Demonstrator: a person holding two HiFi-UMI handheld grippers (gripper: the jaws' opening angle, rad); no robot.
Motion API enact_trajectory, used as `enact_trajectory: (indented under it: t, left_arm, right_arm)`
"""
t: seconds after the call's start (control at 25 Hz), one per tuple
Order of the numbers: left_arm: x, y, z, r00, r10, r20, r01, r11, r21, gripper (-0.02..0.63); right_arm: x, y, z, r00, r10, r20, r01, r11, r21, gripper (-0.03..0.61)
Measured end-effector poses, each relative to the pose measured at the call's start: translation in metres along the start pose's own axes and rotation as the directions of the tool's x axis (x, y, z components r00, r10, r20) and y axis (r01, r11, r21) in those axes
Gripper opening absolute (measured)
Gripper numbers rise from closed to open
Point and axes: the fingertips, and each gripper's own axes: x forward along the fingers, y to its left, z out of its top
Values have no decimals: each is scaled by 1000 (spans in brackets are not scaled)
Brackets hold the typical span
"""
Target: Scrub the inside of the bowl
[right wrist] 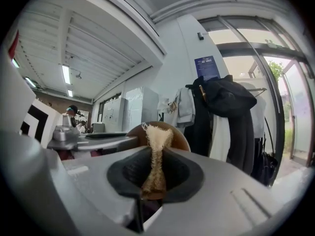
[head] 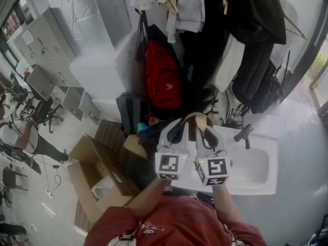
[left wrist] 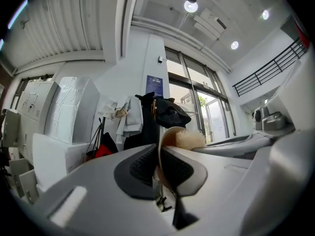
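In the head view both grippers are raised side by side over the sink's left end. My left gripper (head: 178, 131) is shut on the rim of a tan bowl (head: 198, 118), which stands on edge. The left gripper view shows the rim (left wrist: 166, 146) pinched between the dark pads of the left gripper (left wrist: 160, 173). A beige fibrous scrubber (left wrist: 190, 140) shows against the bowl's inside. My right gripper (head: 206, 133) is shut on that scrubber (right wrist: 156, 154). In the right gripper view the scrubber's tip reaches past the right gripper (right wrist: 153, 183) to the bowl (right wrist: 178, 134).
A white sink (head: 266, 187) with a dark faucet (head: 244, 132) lies below and to the right. A red backpack (head: 161, 81) and dark coats (head: 251, 19) hang behind. Open cardboard boxes (head: 95, 176) sit on the floor at the left.
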Motion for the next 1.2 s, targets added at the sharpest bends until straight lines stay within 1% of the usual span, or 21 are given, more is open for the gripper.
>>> enact_trajectory:
  t: [0.16, 0.28, 0.4, 0.48, 0.56, 0.68, 0.8, 0.88, 0.92, 0.96, 1.04, 1.08, 1.12, 1.2]
  left_arm:
    - [-2, 0, 1, 1000, -12, -10, 12, 1000, 11, 31]
    - [-2, 2, -2, 1000, -18, -26, 18, 1000, 16, 31]
    - [-2, 1, -7, 998, -32, -51, 33, 999, 21, 34]
    - [0, 1, -9, 997, -46, -66, 48, 999, 22, 34]
    - [1, 0, -10, 995, -59, -76, 61, 998, 22, 34]
    - [1, -2, -11, 993, -76, -91, 78, 997, 20, 34]
    - [2, -5, -11, 991, -91, -100, 93, 996, 16, 37]
    - [3, -6, -10, 990, -94, -102, 96, 995, 17, 38]
    - [2, -6, -9, 990, -94, -102, 96, 995, 17, 38]
    - [2, -6, -9, 990, -94, -101, 96, 995, 15, 38]
    - [0, -5, -8, 991, -94, -100, 94, 996, 4, 40]
    - [-1, -4, -8, 990, -94, -101, 94, 996, -1, 40]
    - [-2, -4, -8, 990, -95, -103, 94, 996, -6, 41]
    - [-3, -3, -8, 990, -97, -106, 96, 995, -16, 41]
  right_arm:
    - [6, 7, -2, 998, 36, -53, -40, 997, -73, 51]
    - [12, 12, -8, 991, 65, -116, -80, 988, -135, 51]
    - [16, 14, -14, 982, 71, -174, -105, 975, -198, 51]
    - [17, 15, -16, 976, 79, -202, -130, 958, -256, 51]
    - [17, 15, -17, 970, 90, -226, -161, 933, -321, 51]
    - [15, 15, -21, 957, 103, -271, -214, 881, -422, 51]
    - [14, 16, -24, 948, 104, -301, -258, 804, -535, 51]
    - [15, 18, -25, 947, 94, -308, -273, 742, -613, 51]
    - [15, 20, -25, 948, 83, -306, -274, 703, -657, 51]
    - [14, 21, -25, 951, 69, -302, -272, 655, -705, 51]
    - [13, 25, -25, 956, 37, -290, -263, 542, -798, 51]
    - [12, 27, -26, 958, 28, -286, -263, 491, -831, 51]
    - [12, 28, -27, 958, 25, -287, -267, 450, -852, 51]
    - [12, 29, -27, 955, 27, -296, -283, 384, -879, 51]
